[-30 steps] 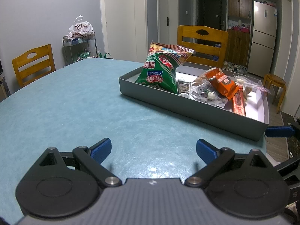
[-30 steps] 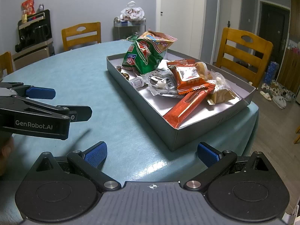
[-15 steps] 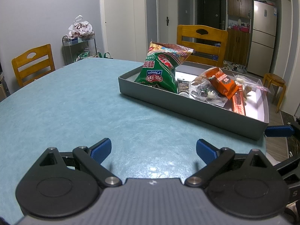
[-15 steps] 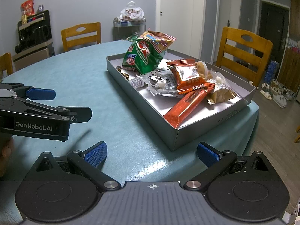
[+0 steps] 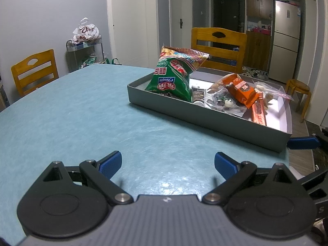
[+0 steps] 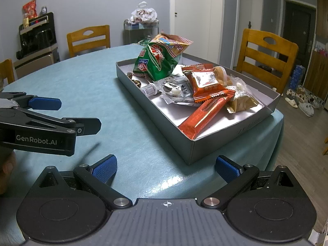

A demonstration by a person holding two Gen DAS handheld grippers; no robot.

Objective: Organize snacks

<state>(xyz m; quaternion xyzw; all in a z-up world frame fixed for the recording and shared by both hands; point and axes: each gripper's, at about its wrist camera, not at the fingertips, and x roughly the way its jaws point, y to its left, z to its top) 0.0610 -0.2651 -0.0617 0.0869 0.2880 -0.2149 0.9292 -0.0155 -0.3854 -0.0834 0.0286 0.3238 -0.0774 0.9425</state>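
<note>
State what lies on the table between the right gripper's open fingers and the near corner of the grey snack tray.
Nothing: in the right wrist view, only bare teal tablecloth lies between the right gripper and the tray's near corner.

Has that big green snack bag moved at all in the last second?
No. The green snack bag leans in the same far corner of the grey box, and the box sits at the same spot on the table edge in both views.

A home dining room: a round table [image 5: 71,112] with wooden chairs [image 5: 33,69] around it, a fridge [image 5: 286,39] at upper right, interior doors [image 5: 226,20] behind, and shoes [image 6: 301,100] on the floor at right.
</note>
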